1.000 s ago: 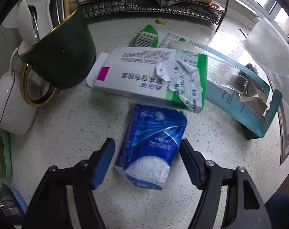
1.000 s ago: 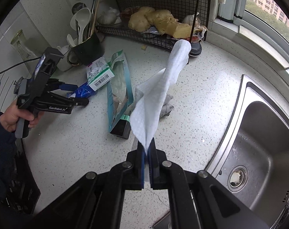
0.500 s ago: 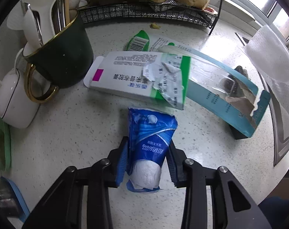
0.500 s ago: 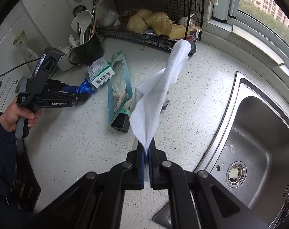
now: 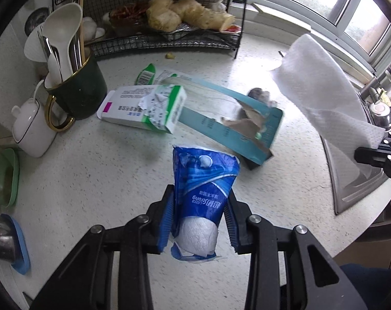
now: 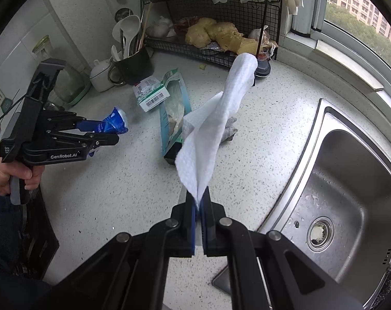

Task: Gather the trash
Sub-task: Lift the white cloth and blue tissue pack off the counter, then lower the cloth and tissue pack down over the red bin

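Note:
My left gripper is shut on a blue tissue packet and holds it lifted above the counter; it also shows in the right wrist view. My right gripper is shut on a white paper towel that stands up from the jaws; the towel also shows in the left wrist view. On the counter lie a white and green medicine box, a torn teal carton and a grey crumpled wad.
A dark green mug with utensils and a white pot stand at the left. A black wire rack with food is at the back. A steel sink lies to the right.
My left gripper closed on the blue tissue packet and lifted it off the counter. My right gripper kept hold of the paper towel and rose a little.

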A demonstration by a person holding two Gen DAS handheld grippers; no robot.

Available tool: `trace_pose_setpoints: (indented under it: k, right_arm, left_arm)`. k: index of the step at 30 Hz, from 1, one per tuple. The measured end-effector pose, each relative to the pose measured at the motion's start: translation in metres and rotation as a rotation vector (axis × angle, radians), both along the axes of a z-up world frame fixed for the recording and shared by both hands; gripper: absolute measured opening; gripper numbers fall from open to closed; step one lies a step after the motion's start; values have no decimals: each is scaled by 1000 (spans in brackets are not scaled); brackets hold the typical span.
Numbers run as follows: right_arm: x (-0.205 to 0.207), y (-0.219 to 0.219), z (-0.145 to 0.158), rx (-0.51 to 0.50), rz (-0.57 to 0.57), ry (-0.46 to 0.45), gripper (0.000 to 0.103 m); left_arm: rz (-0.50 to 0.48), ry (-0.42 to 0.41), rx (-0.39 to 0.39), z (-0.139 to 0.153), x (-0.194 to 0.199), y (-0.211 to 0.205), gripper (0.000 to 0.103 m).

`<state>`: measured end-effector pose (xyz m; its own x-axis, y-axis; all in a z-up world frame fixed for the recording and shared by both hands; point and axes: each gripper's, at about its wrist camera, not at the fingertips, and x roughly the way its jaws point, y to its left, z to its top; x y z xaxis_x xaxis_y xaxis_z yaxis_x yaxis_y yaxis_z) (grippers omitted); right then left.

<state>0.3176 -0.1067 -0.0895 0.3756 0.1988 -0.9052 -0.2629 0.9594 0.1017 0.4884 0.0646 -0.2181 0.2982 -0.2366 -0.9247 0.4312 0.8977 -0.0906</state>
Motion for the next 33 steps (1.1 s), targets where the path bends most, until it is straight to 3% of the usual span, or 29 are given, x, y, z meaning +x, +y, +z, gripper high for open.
trace_pose_setpoints:
  k: [21,33]
  right_arm:
    - [-104,-44,27,-27,53,-62,3]
    - [-196,-64,38,1,122,-106,3]
  left_arm:
    - [-42,-90,14,76,-166,-58,34]
    - [-65,-152,21,102,-285,-101,34]
